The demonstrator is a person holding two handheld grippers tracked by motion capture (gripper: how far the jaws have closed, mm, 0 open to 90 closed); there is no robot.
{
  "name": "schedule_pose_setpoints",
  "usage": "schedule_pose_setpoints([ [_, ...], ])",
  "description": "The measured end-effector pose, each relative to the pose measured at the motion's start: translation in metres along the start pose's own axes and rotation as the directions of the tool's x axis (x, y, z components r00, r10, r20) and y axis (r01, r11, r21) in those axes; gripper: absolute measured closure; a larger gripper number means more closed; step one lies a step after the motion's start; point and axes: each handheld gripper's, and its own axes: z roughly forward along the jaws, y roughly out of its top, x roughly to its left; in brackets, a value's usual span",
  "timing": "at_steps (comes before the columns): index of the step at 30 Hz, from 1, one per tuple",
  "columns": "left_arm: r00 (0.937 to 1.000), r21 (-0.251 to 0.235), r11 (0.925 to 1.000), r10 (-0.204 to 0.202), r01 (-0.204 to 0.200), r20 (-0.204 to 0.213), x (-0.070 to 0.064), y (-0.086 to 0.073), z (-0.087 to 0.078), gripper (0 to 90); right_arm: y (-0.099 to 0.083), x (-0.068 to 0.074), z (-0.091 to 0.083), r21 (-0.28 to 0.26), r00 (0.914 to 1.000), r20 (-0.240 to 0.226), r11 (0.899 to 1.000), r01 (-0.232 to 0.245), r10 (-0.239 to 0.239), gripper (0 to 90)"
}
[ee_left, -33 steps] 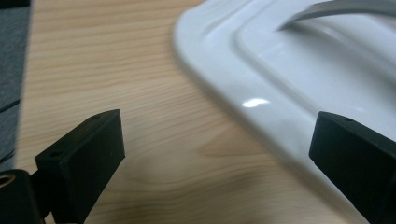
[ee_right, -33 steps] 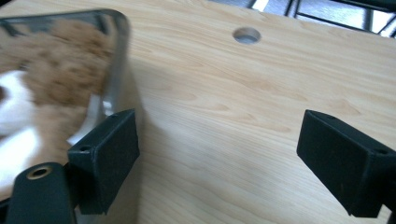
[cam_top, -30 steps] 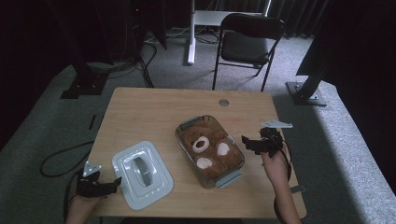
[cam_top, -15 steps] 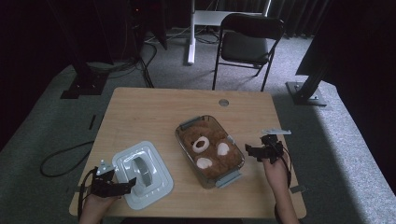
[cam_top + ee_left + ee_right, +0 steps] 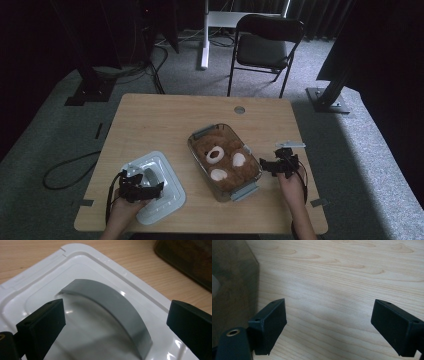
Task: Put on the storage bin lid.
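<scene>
A white plastic lid (image 5: pixel 159 187) with a grey curved handle (image 5: pixel 117 307) lies on the light woodgrain table (image 5: pixel 165 125), beside a brown-and-white plush bear (image 5: pixel 225 162).

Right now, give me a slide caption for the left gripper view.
Open left gripper poised over the white lid, jaws either side of its grey arched handle.

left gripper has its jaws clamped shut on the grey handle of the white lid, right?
Not quite. The left gripper is at the grey handle of the white lid, but its jaws stand wide open on either side of the handle, as the left gripper view shows.
</scene>
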Motion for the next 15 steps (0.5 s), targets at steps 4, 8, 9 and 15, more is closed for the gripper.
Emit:
schedule_pose_setpoints([
  [4, 0.9995, 0.0, 1.0, -0.004, 0.004, -0.031, -0.0029, 0.0017, 0.0068, 7.8, -0.0021, 0.0006, 0.0015, 0.002, 0.9999, -0.007, 1.0, -0.008, 0.008, 12.4],
  [8, 0.9989, -0.011, 0.9996, -0.025, 0.024, -0.039, 0.0, 0.0001, 0.0086, 18.4, -0.0037, 0.0009, 0.0026, 0.01, 0.9999, -0.016, 1.0, -0.004, 0.004, 12.5],
  [9, 0.9988, -0.016, 0.9995, -0.029, 0.029, -0.039, 0.0011, -0.0006, 0.0083, 24.2, -0.0041, 0.0013, 0.0027, 0.012, 0.9999, -0.015, 1.0, -0.002, 0.002, 12.5],
  [15, 0.9989, -0.029, 0.9985, -0.047, 0.047, -0.009, 0.0054, -0.0028, 0.0054, 43.6, -0.0072, 0.0047, 0.0029, 0.021, 0.9994, -0.034, 1.0, 0.007, -0.006, 12.5],
])
